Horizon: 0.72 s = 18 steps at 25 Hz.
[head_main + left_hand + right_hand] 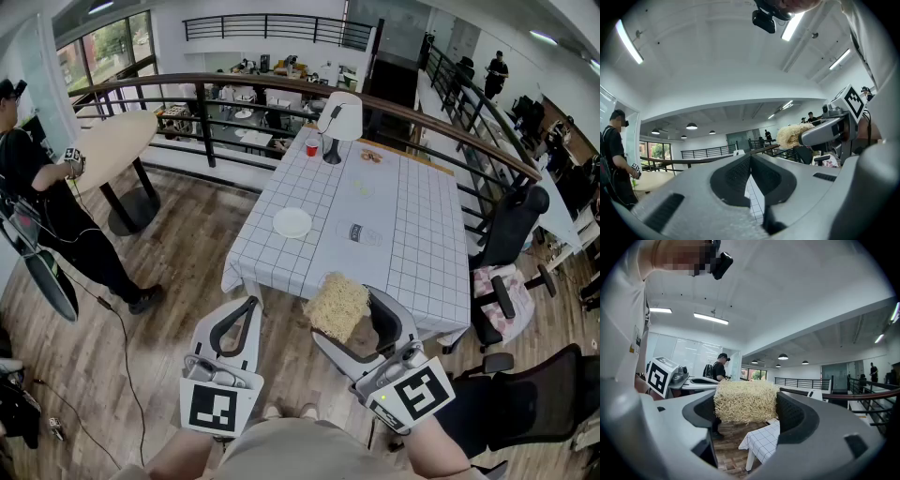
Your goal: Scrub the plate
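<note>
A small white plate (292, 222) lies near the front left of a table with a white checked cloth (412, 253), well ahead of both grippers. My right gripper (345, 309) is shut on a straw-coloured fibrous scrubber (336, 306), held in the air before the table's near edge. In the right gripper view the scrubber (745, 401) fills the gap between the jaws of that gripper (746, 405). My left gripper (249, 307) hangs beside it over the floor, jaws closed together with nothing in them (750, 158). The scrubber (792, 135) also shows in the left gripper view.
On the table stand a white lamp (339, 117), a red cup (312, 147) and a small clear object (359, 233). A person (42, 206) stands at the left by a round table (108, 148). Office chairs (511, 239) sit right of the table; a railing (234, 84) runs behind.
</note>
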Available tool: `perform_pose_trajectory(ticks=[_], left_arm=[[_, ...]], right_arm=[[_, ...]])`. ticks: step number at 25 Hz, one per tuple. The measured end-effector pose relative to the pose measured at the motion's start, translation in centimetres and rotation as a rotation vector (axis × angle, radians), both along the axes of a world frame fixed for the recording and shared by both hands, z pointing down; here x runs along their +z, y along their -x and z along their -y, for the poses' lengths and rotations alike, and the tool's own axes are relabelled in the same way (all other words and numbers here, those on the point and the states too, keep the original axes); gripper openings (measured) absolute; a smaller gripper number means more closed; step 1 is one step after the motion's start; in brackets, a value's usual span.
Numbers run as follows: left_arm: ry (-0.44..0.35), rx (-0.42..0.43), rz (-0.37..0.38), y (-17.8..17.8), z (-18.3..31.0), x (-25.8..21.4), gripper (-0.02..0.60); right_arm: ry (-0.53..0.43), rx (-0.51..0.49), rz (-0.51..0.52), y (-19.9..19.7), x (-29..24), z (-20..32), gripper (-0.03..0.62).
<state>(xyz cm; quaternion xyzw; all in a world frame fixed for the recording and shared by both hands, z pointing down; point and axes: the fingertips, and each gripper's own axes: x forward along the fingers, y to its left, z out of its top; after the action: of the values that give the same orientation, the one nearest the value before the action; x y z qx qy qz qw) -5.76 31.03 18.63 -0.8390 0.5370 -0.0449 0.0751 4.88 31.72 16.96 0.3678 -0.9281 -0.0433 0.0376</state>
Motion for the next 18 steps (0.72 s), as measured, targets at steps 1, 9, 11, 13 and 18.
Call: perform_pose_trajectory(ticks=[1, 9, 11, 13, 18], left_arm=[[-0.003, -0.001, 0.005, -0.1, 0.0, 0.0, 0.012], [-0.011, 0.003, 0.021, -1.2, 0.0, -0.1, 0.012], [-0.008, -0.003, 0.024, -1.4, -0.1, 0.1, 0.012], [0.001, -0.005, 0.026, -1.6, -0.2, 0.4, 0.012], [0.015, -0.009, 0.047, -2.6, -0.6, 0.9, 0.012]], right_arm=[[0.002, 0.001, 0.001, -0.1, 0.1, -0.1, 0.373], [0.016, 0.000, -0.001, -1.0, 0.2, -0.2, 0.373], [0.022, -0.012, -0.001, -1.1, 0.4, -0.3, 0.373], [0.021, -0.018, 0.000, -1.3, 0.5, -0.6, 0.373], [0.024, -0.025, -0.003, -2.3, 0.8, -1.1, 0.373]])
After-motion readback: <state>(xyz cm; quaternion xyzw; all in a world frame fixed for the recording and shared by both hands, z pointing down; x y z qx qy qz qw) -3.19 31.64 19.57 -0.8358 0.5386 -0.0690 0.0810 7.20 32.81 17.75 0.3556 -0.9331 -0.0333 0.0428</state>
